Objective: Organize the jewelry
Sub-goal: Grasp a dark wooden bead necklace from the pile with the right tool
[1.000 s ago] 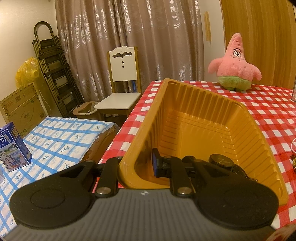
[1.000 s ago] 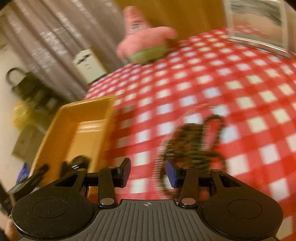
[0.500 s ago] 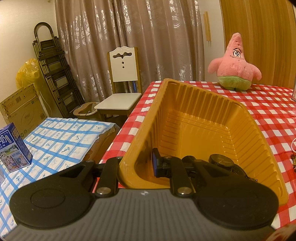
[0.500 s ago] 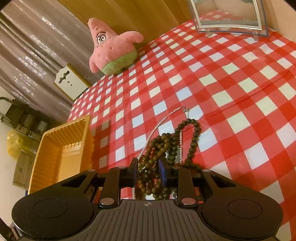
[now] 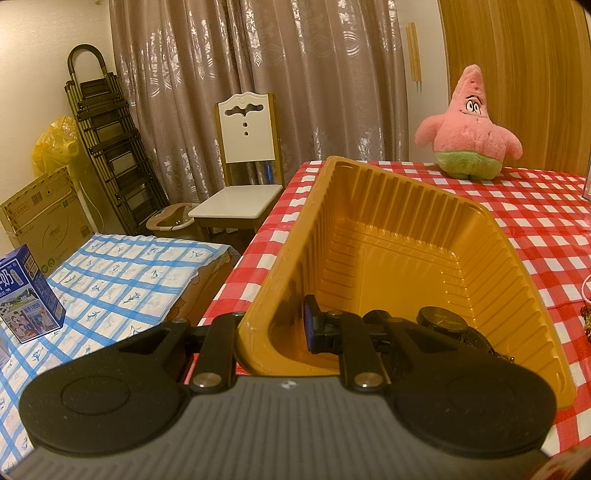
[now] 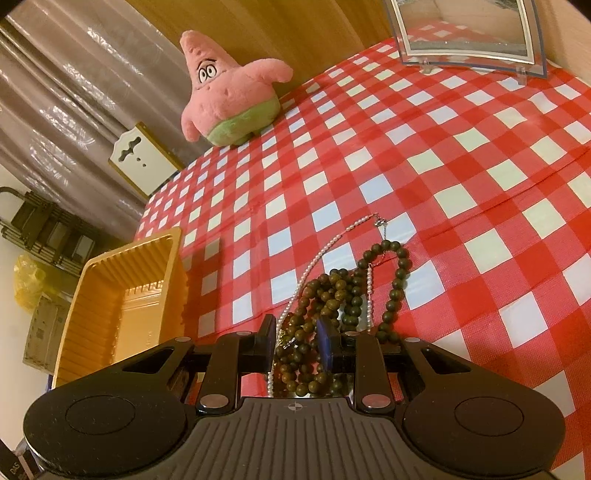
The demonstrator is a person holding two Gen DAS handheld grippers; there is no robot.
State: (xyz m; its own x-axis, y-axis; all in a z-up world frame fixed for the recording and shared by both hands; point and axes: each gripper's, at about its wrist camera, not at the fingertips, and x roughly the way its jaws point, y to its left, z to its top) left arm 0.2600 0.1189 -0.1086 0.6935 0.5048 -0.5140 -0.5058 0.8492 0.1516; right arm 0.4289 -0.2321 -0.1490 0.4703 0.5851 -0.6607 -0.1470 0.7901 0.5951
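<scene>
My left gripper (image 5: 275, 334) is shut on the near left wall of the yellow plastic tray (image 5: 480, 258), one finger inside and one outside. A black watch (image 5: 441, 319) lies inside the tray by the near wall. The tray also shows in the right wrist view (image 6: 92, 295). My right gripper (image 6: 297, 341) is closed around a heap of dark wooden beads (image 6: 332, 295) on the red checked tablecloth (image 6: 480, 166). A thin pearl necklace (image 6: 332, 247) runs through the heap.
A pink starfish plush (image 5: 467, 129) (image 6: 229, 92) stands at the table's far edge. A clear framed stand (image 6: 469, 33) is at the far right. A white chair (image 5: 243, 177), a folded rack (image 5: 107, 140), cardboard boxes and a blue-checked surface (image 5: 122, 280) lie left of the table.
My right gripper came down onto the bead heap and its fingers closed in from wide open to tight around the beads. The left gripper and tray have not moved.
</scene>
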